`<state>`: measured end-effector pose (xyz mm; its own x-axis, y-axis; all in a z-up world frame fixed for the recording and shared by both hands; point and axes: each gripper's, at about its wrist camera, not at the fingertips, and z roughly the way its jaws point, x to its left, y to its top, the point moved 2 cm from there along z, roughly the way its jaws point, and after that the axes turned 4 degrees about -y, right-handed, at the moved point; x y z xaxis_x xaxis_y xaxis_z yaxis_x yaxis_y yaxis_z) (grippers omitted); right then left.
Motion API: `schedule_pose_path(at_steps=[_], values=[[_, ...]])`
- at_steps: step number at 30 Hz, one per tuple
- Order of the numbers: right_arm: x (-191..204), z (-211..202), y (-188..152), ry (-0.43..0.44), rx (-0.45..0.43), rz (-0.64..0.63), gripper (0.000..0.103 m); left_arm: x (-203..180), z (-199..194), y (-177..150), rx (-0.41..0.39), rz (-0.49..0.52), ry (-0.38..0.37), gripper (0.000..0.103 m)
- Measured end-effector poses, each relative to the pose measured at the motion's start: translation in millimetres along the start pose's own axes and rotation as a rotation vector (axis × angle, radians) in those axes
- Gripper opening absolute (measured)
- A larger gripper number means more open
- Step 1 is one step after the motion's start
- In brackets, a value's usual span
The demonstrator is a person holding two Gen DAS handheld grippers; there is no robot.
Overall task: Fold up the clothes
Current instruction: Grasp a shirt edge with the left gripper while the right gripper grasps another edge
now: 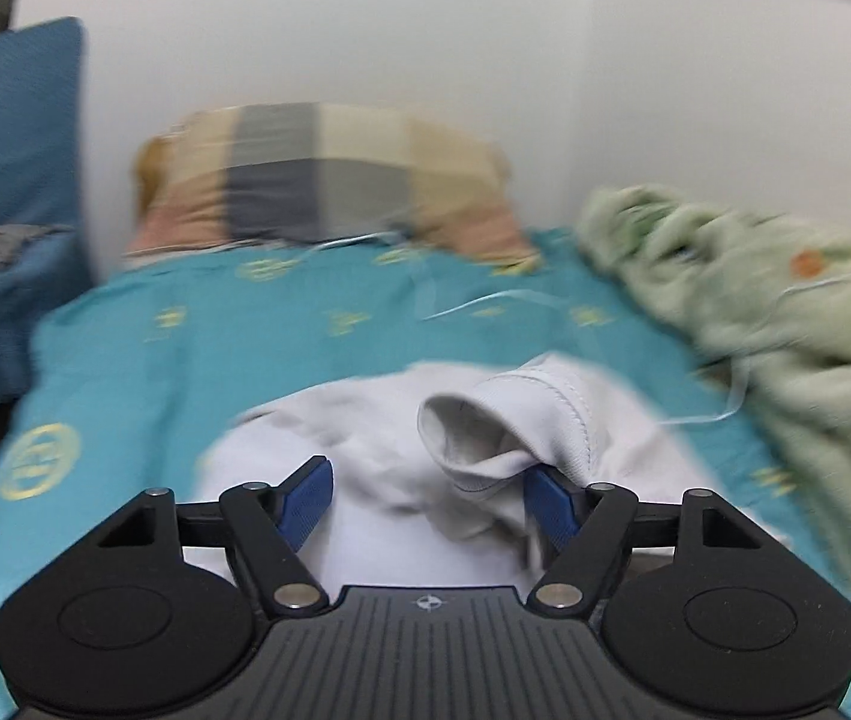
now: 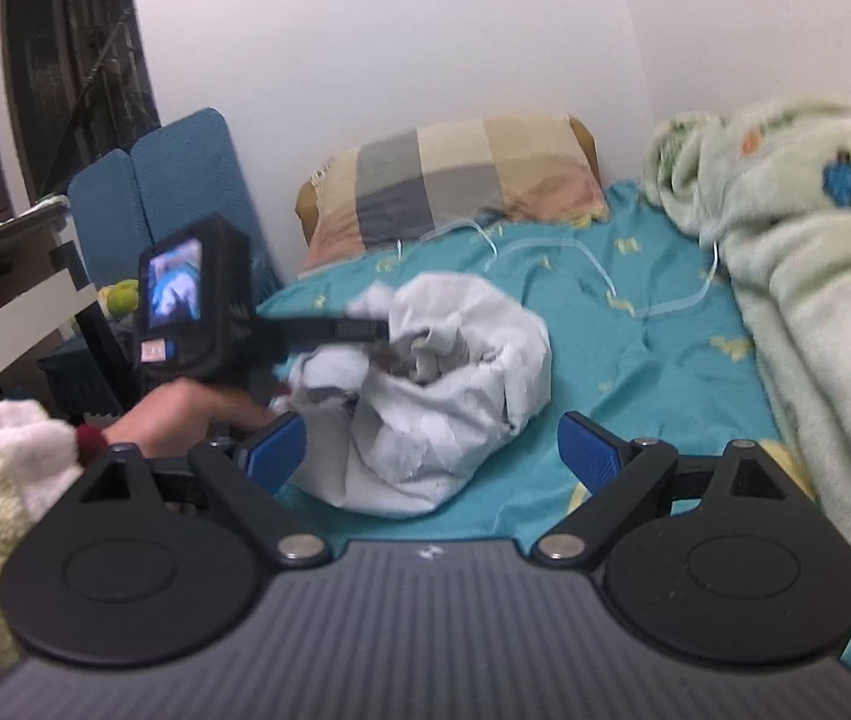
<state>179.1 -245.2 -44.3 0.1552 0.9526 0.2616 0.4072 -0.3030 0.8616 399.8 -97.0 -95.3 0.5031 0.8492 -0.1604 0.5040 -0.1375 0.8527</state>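
left wrist view: crumpled white cotton garment (image 1: 401, 450) lies on the teal patterned bedsheet (image 1: 197, 330), a cuff between the left gripper (image 1: 434, 495) jaws, apart and unclamped. right gripper (image 2: 434, 456) gapes wide, empty.

Garment (image 2: 425, 396) on bed (image 2: 665, 372), pillow (image 2: 455, 180) behind.

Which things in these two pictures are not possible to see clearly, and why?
- Left wrist view: the white garment is motion-blurred; a cuff covers the right pad of the left tool, so contact is unclear.
- Right wrist view: the garment is crumpled, its type unclear; the left tool's tips sink into it.
- Green blanket: cut off by the right edge.
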Motion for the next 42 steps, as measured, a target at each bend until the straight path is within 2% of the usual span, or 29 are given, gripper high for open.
schedule_pose_path(at_steps=[1,2,3,4,5,8,11,19,25,30,31,33,36,39,42], values=[[-2.6,2.4,-0.4,0.001,0.007,0.019,0.093,-2.2,5.6,1.0,0.011,-0.010,-0.030,0.062],[-4.8,4.0,-0.2,0.002,0.010,0.036,0.093,-4.8,11.3,1.5,0.025,-0.022,-0.056,0.044],[-5.7,4.2,-0.3,0.002,0.009,0.045,0.093,-7.4,16.9,2.1,0.040,-0.034,-0.082,0.034],[-5.2,3.0,-0.7,0.000,0.005,0.046,0.093,-10.0,22.6,2.7,0.054,-0.046,-0.108,0.017],[-4.8,1.8,-1.1,-0.002,0.002,0.047,0.093,-15.0,22.5,3.5,0.051,-0.046,-0.120,0.012],[-4.7,-2.3,-0.6,-0.012,-0.014,0.037,0.093,-35.8,2.9,5.1,-0.006,-0.023,-0.123,0.008],[-6.2,-7.3,1.0,-0.016,-0.030,0.043,0.093,-52.7,-35.0,9.1,-0.073,-0.018,-0.143,0.006],[-9.9,-25.0,6.9,0.022,-0.063,0.068,0.093,-92.2,-189.1,7.2,-0.222,-0.017,-0.181,0.006],[11.7,-26.6,-6.8,0.172,0.076,0.083,0.092,-100.0,-278.5,-34.3,-0.277,-0.056,-0.145,0.006],[38.6,-21.1,-27.2,0.242,0.171,0.017,0.091,-81.2,-318.6,-64.4,-0.320,-0.138,-0.118,0.006],[41.5,-19.9,-29.6,0.247,0.183,0.011,0.079,-75.0,-323.4,-69.3,-0.325,-0.164,-0.118,0.006],[44.7,-17.8,-32.0,0.249,0.198,0.010,0.065,-63.3,-327.6,-79.3,-0.325,-0.207,-0.119,0.006],[37.5,-18.4,-32.9,0.225,0.210,0.046,0.025,-46.7,-320.4,-92.4,-0.297,-0.248,-0.107,0.006],[26.6,-28.2,-26.6,0.174,0.158,0.078,0.016,-31.5,-305.8,-99.3,-0.255,-0.282,-0.099,0.007],[12.9,-41.4,-13.0,0.161,0.077,0.143,0.013,-24.3,-296.7,-104.0,-0.228,-0.292,-0.097,0.008]])
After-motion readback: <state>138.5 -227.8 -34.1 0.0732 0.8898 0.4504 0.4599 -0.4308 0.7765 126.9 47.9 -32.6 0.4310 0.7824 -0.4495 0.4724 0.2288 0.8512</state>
